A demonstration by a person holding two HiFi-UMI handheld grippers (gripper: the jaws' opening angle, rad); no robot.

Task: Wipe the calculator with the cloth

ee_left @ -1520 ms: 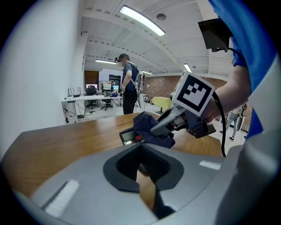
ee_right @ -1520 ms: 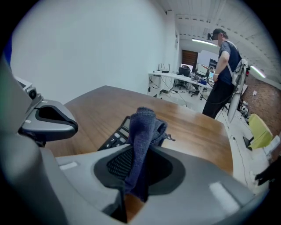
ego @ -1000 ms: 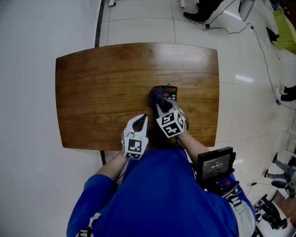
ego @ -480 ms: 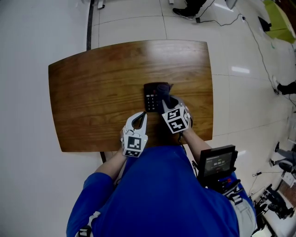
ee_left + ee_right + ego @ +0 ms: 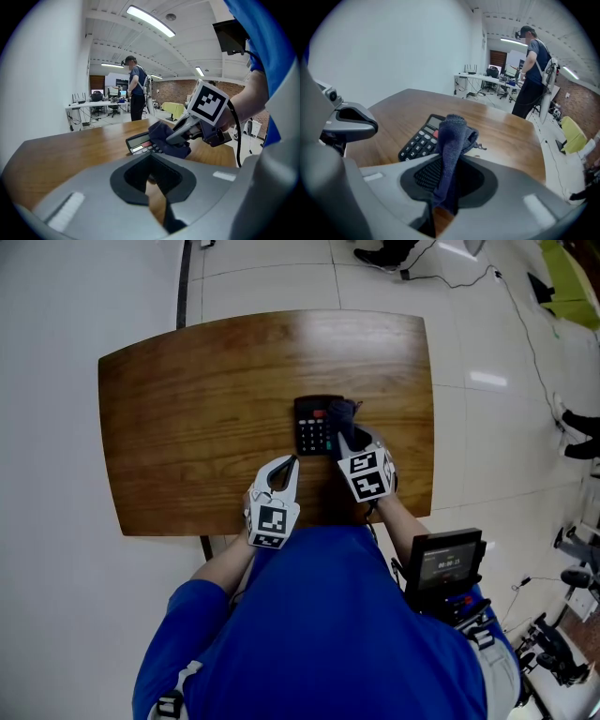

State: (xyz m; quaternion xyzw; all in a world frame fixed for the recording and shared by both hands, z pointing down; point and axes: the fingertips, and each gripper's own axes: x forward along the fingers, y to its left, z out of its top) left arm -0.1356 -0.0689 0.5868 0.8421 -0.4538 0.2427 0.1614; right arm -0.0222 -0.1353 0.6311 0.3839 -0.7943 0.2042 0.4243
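Note:
A black calculator [image 5: 313,427] lies right of centre on the wooden table [image 5: 187,418]. My right gripper [image 5: 348,434] is shut on a dark blue cloth [image 5: 342,414], which rests on the calculator's right side, leaving the keys uncovered. In the right gripper view the cloth [image 5: 451,136] hangs bunched between the jaws of the right gripper [image 5: 449,180], above the calculator [image 5: 421,138]. My left gripper [image 5: 287,465] sits shut and holding nothing near the table's front edge, a little short of the calculator [image 5: 138,140]. Its own view shows the cloth [image 5: 161,136] and the right gripper [image 5: 176,137].
The table's right edge [image 5: 429,409] is close to the calculator. Bare wood spreads to the left and back. A person [image 5: 534,70] stands some way behind the table, with desks and chairs [image 5: 98,105] beyond. Cables [image 5: 525,324] run over the tiled floor.
My right gripper has dragged the cloth from the left part of the calculator across to its right side, uncovering the keys. The left gripper has stayed put.

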